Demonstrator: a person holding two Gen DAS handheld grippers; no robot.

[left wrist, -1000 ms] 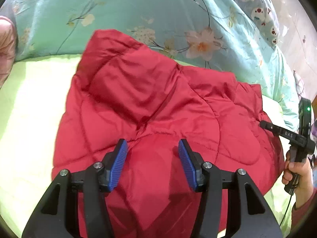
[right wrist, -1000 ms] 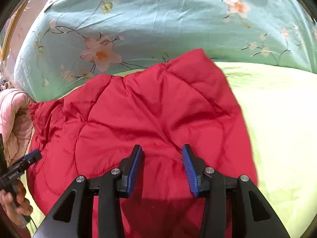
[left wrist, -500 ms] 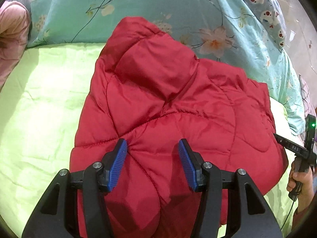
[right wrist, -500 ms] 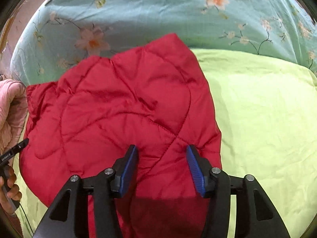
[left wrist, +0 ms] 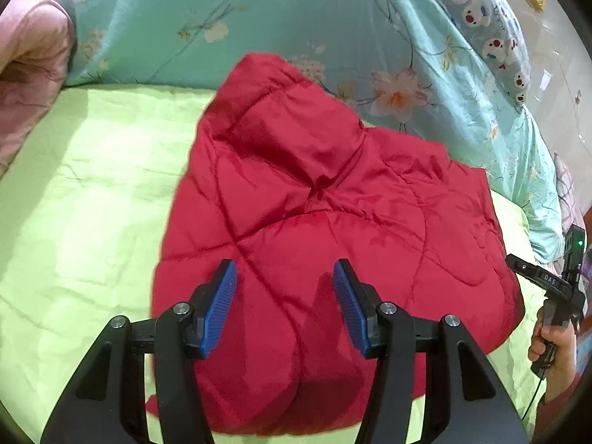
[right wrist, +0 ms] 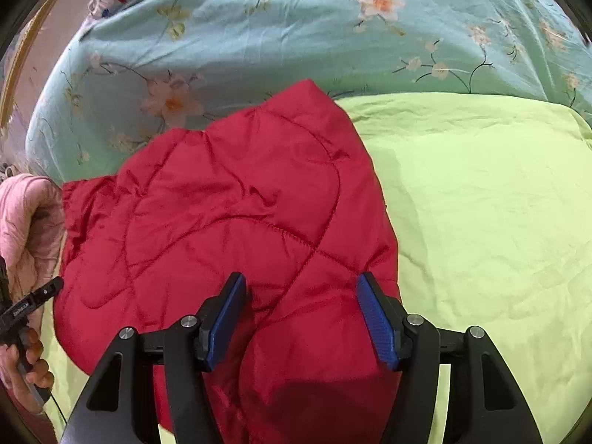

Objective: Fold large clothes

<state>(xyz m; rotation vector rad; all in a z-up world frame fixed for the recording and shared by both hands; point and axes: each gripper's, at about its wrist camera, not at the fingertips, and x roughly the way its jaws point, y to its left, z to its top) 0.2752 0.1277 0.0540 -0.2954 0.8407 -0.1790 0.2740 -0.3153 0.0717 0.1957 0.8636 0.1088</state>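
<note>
Left wrist view: we hold our left gripper apart, clamping nothing, over the red quilted jacket.
Right gripper: jaws opening, apparently nothing between them.
Jacket: folded on the green bed sheet, beside the floral duvet.

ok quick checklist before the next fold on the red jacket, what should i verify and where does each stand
1. Left gripper free of cloth: ok, jaws apart with nothing pinched.
2. Right gripper free of cloth: ok, jaws opening, the jacket lies below them, not pressed by the pads.
3. Red jacket lying on the green sheet: ok, though its far end rests against the floral duvet.
4. Jacket smooth enough to fold: not ok, creases and a puckered bunch near the middle.
5. Clear sheet to one side for folding: ok.
6. Sleeves tucked in: cannot tell, none visible.
</note>
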